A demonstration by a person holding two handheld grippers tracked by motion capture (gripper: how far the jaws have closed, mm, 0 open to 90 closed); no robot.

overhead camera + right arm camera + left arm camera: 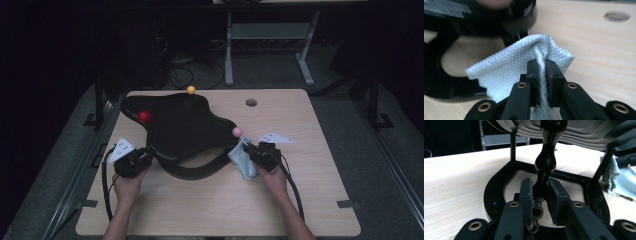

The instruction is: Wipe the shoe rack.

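Right tongs [541, 75] clamped on a pale cloth [519, 67], just right of the black stand [180, 127] mid-table; left tongs [541, 200] shut on its glossy turned post [546, 165], steadying opposite.

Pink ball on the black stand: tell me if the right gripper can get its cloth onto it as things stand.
Probably yes: the right gripper, shut on the cloth, sits just below the pink ball, with nothing between them.
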